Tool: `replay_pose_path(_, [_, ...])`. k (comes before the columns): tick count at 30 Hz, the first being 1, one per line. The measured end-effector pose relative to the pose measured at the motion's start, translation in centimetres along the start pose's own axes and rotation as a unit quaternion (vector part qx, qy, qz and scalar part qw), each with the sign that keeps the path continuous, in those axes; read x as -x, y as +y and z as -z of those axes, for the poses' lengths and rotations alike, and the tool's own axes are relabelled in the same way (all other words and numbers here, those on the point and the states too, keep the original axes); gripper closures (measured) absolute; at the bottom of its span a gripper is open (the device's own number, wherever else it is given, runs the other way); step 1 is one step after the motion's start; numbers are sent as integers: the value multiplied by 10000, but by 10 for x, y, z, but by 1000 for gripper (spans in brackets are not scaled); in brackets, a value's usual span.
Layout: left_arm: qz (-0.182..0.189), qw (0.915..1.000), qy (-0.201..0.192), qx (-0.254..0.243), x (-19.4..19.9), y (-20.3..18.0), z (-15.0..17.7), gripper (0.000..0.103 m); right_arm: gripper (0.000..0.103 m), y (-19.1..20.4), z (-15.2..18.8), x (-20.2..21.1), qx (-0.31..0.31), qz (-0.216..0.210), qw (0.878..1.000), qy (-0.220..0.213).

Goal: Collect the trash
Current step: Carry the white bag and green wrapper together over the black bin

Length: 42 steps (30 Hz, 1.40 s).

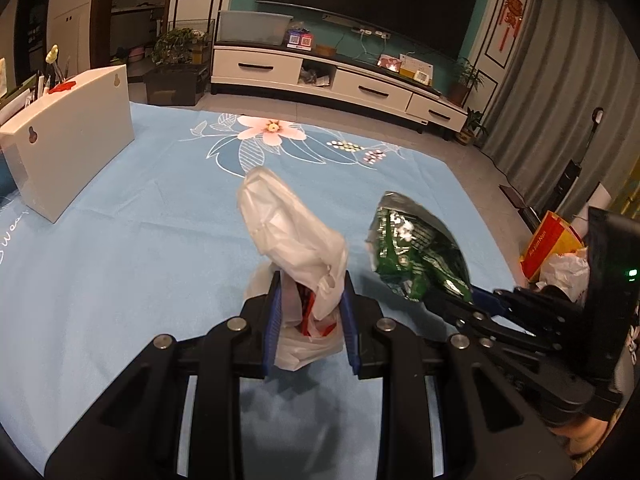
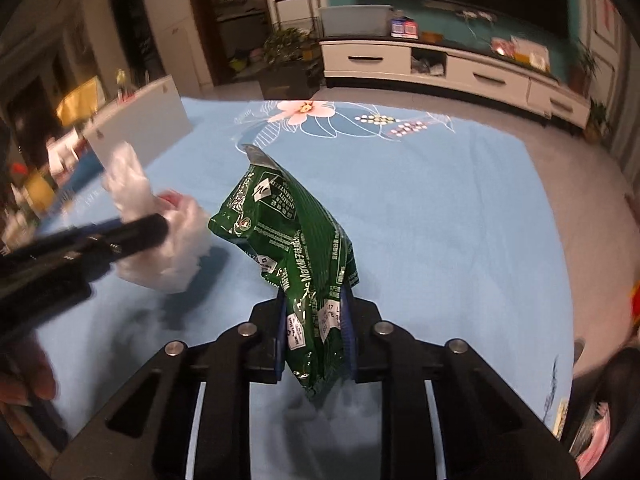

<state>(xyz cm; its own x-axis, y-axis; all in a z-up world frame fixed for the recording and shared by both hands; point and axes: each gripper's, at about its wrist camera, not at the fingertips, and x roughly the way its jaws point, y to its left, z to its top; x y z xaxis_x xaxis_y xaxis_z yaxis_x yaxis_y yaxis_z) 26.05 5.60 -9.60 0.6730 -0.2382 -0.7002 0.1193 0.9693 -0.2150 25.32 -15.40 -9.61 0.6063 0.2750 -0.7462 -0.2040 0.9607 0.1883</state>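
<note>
My left gripper [image 1: 310,312] is shut on a crumpled white plastic bag [image 1: 292,236] with something red inside, held above the blue floral tablecloth [image 1: 120,260]. My right gripper [image 2: 316,328] is shut on a green snack bag [image 2: 296,240], also held above the cloth. In the left wrist view the green snack bag [image 1: 420,256] and the right gripper [image 1: 476,300] show at the right. In the right wrist view the white plastic bag [image 2: 160,232] and the left gripper [image 2: 132,232] show blurred at the left.
A white box [image 1: 68,136] stands on the table's far left. Beyond the table's right edge sits a red-and-yellow bag [image 1: 548,248] with white trash in it. A TV cabinet [image 1: 320,76] and potted plants [image 1: 176,48] stand across the room.
</note>
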Motion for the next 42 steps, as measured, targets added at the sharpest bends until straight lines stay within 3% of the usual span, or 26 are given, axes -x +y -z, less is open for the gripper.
replay_pose_path(6, [79, 9997, 6, -220, 24, -14, 22, 74, 80, 4, 30, 45, -463, -197, 9986, -182])
replay_pose_path(21, [158, 9976, 84, -674, 88, -43, 84, 73, 80, 1, 104, 126, -984, -65, 9947, -307])
replay_pose_path(32, [294, 9933, -80, -1118, 118, -79, 96, 73, 80, -9, 119, 167, -1156, -40, 9912, -649])
replay_pose_path(42, [439, 9875, -163, -1504, 129, -113, 99, 72, 80, -41, 135, 200, -1485, 88, 9838, -1004])
